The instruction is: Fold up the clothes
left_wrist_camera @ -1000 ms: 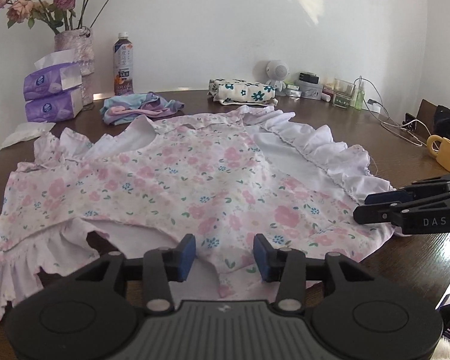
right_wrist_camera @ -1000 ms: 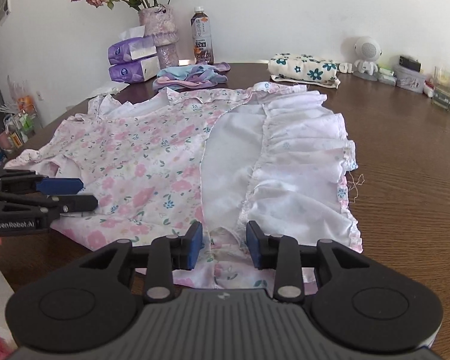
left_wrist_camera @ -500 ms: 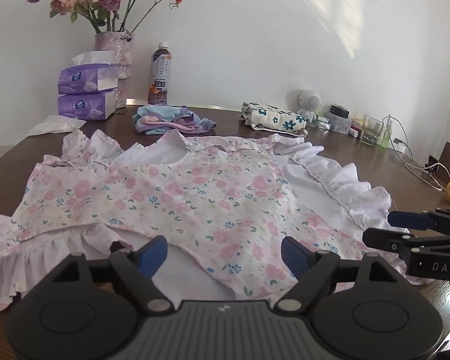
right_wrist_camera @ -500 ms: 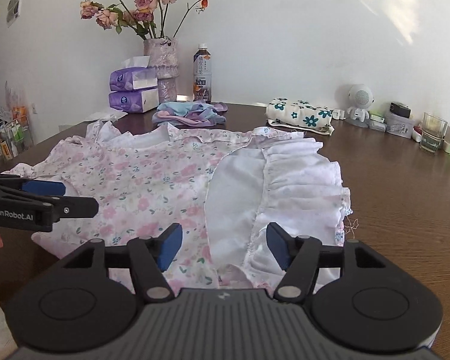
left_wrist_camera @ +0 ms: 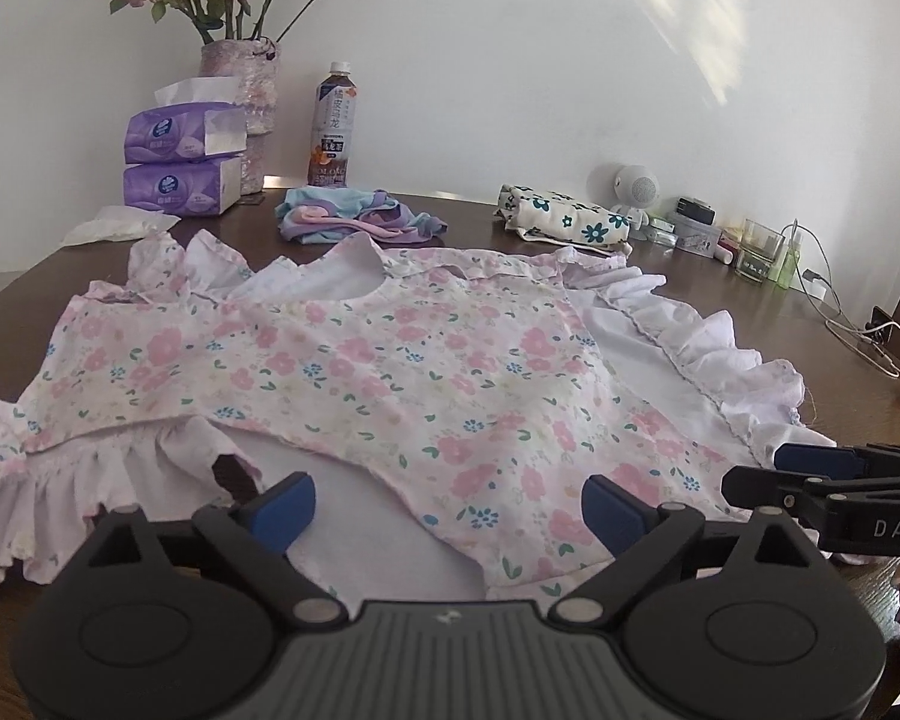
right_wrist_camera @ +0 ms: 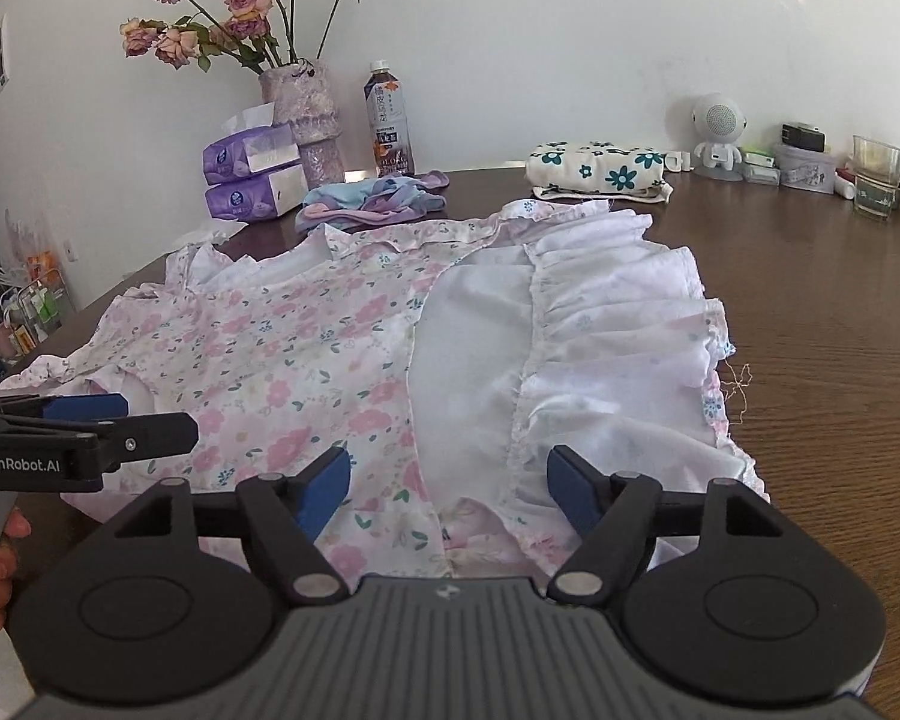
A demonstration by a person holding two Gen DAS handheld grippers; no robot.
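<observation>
A pink floral dress [left_wrist_camera: 390, 372] with a white ruffled hem [right_wrist_camera: 618, 360] lies spread flat on the brown wooden table [right_wrist_camera: 822, 312]. Its right part is turned over, showing the white lining. My left gripper [left_wrist_camera: 448, 504] hovers open just above the near edge of the dress, holding nothing. My right gripper [right_wrist_camera: 450, 480] is also wide open over the near hem, empty. Each gripper shows in the other's view: the right gripper [left_wrist_camera: 810, 474] at the dress's right corner, the left gripper [right_wrist_camera: 90, 426] at its left side.
Along the far wall stand a vase of roses [left_wrist_camera: 246, 72], two purple tissue packs [left_wrist_camera: 180, 168], a drink bottle [left_wrist_camera: 333, 126], a blue and purple garment [left_wrist_camera: 354, 219], a folded floral cloth [left_wrist_camera: 564, 219], a white speaker figure [right_wrist_camera: 717, 126], a glass [right_wrist_camera: 876, 180] and cables [left_wrist_camera: 846, 324].
Both grippers were nearly shut on the dress's near edge. They have opened wide, let the cloth go, and lifted back from it. The dress now rests flat.
</observation>
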